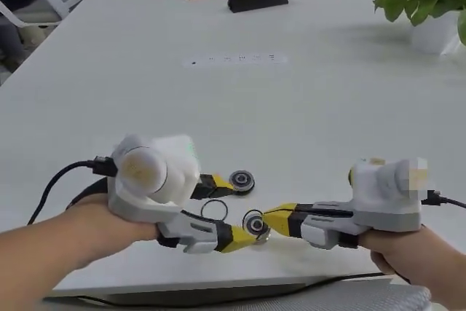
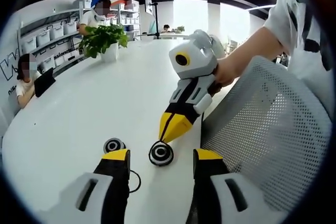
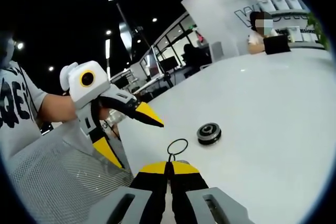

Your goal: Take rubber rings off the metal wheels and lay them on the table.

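Two metal wheels are on the white table (image 1: 306, 107): the near wheel (image 2: 161, 153) sits in the gap between the wide-open jaws of the left gripper (image 1: 233, 209), which holds nothing, and the far wheel (image 2: 114, 145) lies just past one of those jaw tips. The right gripper (image 3: 169, 166) has its jaws pressed together, tips touching the near wheel's edge, but I cannot tell if they pinch its rubber. One loose rubber ring (image 3: 177, 146) lies flat just ahead of the right jaws.
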Demonstrator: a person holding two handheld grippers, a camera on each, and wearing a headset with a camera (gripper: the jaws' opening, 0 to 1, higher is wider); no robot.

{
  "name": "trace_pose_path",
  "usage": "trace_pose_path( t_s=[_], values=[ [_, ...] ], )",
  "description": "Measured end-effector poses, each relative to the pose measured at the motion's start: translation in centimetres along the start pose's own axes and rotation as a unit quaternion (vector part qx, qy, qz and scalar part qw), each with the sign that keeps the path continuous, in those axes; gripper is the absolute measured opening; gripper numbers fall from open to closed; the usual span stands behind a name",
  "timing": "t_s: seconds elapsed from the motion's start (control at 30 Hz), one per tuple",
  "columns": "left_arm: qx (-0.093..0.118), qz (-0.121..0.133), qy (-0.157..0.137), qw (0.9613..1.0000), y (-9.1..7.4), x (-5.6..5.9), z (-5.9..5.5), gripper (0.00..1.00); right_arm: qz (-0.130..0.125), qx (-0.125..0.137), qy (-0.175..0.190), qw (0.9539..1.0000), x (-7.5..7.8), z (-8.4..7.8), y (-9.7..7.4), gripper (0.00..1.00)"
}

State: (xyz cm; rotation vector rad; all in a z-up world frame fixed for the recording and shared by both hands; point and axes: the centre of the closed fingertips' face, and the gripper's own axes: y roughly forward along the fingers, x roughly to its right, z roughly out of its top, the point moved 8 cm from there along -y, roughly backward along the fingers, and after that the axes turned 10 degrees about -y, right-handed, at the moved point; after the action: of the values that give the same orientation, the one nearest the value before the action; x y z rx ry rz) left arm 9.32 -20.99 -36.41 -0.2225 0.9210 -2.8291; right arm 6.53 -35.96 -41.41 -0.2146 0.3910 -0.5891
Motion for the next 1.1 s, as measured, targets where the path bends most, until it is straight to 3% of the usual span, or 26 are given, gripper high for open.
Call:
trace_pose_path(
  t_s=[0.47, 1.1],
  values=[
    [0.025, 0.015, -0.015, 0.9995, -2.5, -0.3, 0.2, 0.54, 0.008, -0.001, -0.008, 0.9999, -0.1, 0.8, 0.2, 0.0],
    [0.049, 0.05, -0.038, 0.9968, -5.9, -0.8, -0.5, 0.68, 0.027, -0.008, -0.029, 0.9992, 0.0, 2.8, 2.1, 0.0]
  ],
)
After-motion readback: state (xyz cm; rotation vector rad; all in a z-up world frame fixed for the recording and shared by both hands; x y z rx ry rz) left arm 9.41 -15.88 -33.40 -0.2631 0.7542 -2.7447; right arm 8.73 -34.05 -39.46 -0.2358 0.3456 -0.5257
